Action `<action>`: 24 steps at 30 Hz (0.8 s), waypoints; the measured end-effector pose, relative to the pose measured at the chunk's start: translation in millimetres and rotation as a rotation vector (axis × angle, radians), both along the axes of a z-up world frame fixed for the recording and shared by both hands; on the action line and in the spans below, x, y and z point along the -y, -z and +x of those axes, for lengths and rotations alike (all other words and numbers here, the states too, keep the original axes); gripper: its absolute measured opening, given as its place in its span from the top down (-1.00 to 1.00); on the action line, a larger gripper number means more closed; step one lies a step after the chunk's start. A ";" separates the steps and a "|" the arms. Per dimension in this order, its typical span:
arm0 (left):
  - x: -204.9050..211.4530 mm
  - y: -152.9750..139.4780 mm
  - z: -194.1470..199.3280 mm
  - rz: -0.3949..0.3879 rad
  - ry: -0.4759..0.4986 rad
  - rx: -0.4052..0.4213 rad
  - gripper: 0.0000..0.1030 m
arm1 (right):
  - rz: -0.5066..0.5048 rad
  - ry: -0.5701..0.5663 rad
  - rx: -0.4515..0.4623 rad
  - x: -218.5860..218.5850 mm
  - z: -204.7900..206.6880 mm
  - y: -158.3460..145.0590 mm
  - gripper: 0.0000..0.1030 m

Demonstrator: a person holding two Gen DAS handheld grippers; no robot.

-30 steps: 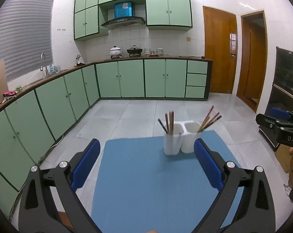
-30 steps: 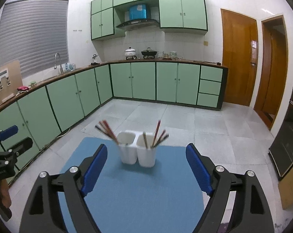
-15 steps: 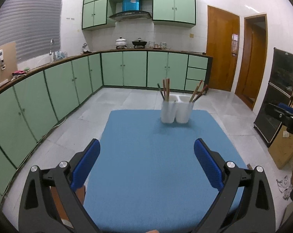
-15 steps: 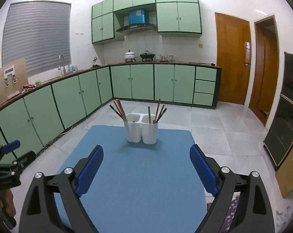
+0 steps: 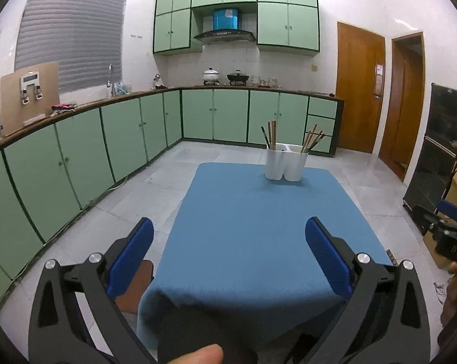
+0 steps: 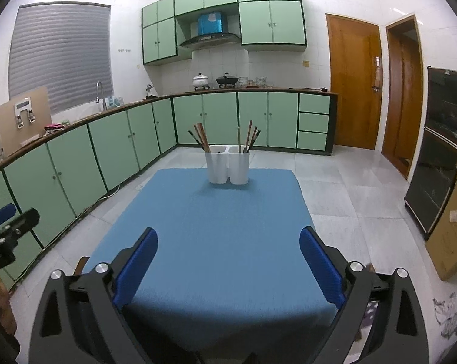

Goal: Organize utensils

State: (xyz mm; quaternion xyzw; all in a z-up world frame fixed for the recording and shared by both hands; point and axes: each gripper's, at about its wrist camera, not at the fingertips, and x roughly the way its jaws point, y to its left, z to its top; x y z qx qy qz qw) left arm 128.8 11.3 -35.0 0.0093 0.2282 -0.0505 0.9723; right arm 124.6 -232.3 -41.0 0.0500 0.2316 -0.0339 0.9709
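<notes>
Both tools spread wide, holding nothing, at the near edge of the blue counter [image 6: 216,227].
Left tool [image 5: 228,251] view alone catches a thumb tip [image 5: 198,355]; right tool [image 6: 228,257] view centres the white chopstick holder [image 6: 228,166].

holders [image 6: 228,168]: one white twin unit, two cups
left-cup chopsticks [image 6: 199,138]: about four, too bunched to count surely
right-cup chopsticks [image 6: 249,136]: about five
mats [image 6: 216,236]: one, blue
grippers [image 6: 228,250]: two, one per hand
</notes>
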 end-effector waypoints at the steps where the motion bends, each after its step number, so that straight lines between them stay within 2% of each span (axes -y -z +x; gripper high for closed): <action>1: 1.0 -1.5 -9.7 0.001 -0.007 0.005 -0.89 | 0.004 -0.003 0.004 -1.8 -5.5 -0.3 -0.81; 7: 4.5 -3.2 -53.7 0.004 -0.025 0.005 -0.89 | -0.013 -0.010 0.059 -14.7 -47.8 -11.1 -0.85; 10: 1.9 -6.0 -72.1 -0.020 -0.024 0.003 -0.90 | -0.031 -0.020 0.085 -23.2 -68.7 -16.9 -0.88; 14: -2.3 -16.6 -99.3 -0.019 -0.044 0.046 -0.90 | -0.029 -0.031 0.094 -29.1 -88.4 -18.1 -0.88; 19: -5.2 -31.1 -130.3 -0.040 -0.036 0.080 -0.90 | -0.024 -0.035 0.131 -34.4 -107.2 -25.6 -0.88; 24: -8.5 -41.6 -145.5 -0.042 -0.049 0.112 -0.90 | -0.028 -0.041 0.151 -37.9 -111.6 -33.6 -0.88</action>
